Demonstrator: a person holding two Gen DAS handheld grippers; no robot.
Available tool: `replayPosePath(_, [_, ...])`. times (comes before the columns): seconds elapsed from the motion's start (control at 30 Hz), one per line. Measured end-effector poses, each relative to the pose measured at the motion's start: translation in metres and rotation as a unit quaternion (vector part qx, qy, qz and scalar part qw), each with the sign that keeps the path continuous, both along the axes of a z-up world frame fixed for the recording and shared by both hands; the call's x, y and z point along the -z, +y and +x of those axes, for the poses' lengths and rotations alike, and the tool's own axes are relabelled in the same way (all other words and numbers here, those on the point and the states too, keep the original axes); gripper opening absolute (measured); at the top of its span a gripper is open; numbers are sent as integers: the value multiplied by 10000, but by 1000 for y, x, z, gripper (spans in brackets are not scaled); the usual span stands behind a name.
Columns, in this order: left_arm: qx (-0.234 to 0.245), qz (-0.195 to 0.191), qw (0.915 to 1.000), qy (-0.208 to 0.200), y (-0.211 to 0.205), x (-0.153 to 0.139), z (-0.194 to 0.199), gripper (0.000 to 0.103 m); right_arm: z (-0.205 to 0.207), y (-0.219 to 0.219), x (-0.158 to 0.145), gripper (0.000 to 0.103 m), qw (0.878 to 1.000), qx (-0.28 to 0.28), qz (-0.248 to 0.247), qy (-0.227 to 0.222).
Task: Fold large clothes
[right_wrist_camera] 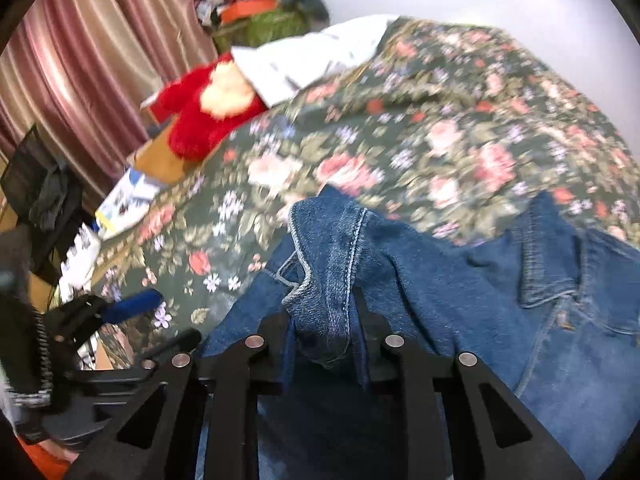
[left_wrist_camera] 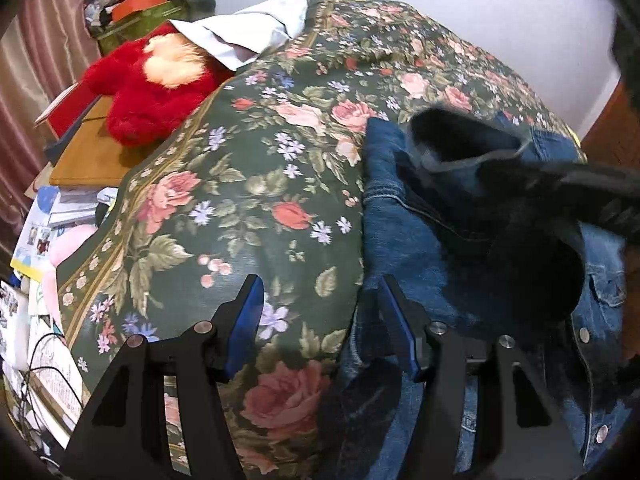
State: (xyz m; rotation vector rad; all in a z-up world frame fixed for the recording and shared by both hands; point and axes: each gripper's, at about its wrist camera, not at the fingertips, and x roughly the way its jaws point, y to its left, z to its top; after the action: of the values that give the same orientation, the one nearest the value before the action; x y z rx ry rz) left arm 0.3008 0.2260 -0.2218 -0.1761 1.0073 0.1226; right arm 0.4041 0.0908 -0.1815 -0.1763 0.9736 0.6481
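Two grippers work over a bed covered by a dark green floral bedspread [left_wrist_camera: 248, 184], where a blue denim jacket [left_wrist_camera: 404, 232] lies spread toward 3 o'clock in the left wrist view. The left gripper [left_wrist_camera: 320, 320] hovers with its jaws released and wide apart, straddling the jacket's left edge, one blue-padded finger over the bedspread and the other over denim. The right gripper [right_wrist_camera: 324, 320] has its jaws clenched on a bunched fold of the jacket [right_wrist_camera: 460, 292], a seamed edge of which rises between them. In the right wrist view the left gripper shows at 8 o'clock. A red plush toy [left_wrist_camera: 152, 88] lies beside the bed at 10 o'clock, next to a white pillow [left_wrist_camera: 248, 28]. A pink striped curtain [right_wrist_camera: 92, 64] hangs behind.
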Motion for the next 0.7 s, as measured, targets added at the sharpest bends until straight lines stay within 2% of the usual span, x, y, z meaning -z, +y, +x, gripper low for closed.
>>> replayPosePath(0.17, [26, 254, 9996, 101, -7, 9, 4, 61, -8, -43, -43, 20, 9979, 311, 443, -342])
replayPosePath(0.37, [18, 524, 9986, 102, -18, 16, 6, 73, -19, -96, -87, 20, 9914, 692, 845, -723])
replayPosePath(0.47, [11, 772, 9969, 138, -26, 19, 8, 75, -28, -126, -101, 20, 9884, 813, 933, -876])
replayPosePath(0.57, [-48, 819, 9965, 161, -27, 20, 9, 76, -36, -159, -107, 19, 9862, 955, 981, -935])
replayPosePath(0.7, [-114, 914, 9956, 194, -30, 22, 11, 78, -44, -205, -109, 12, 9819, 1238, 918, -1104])
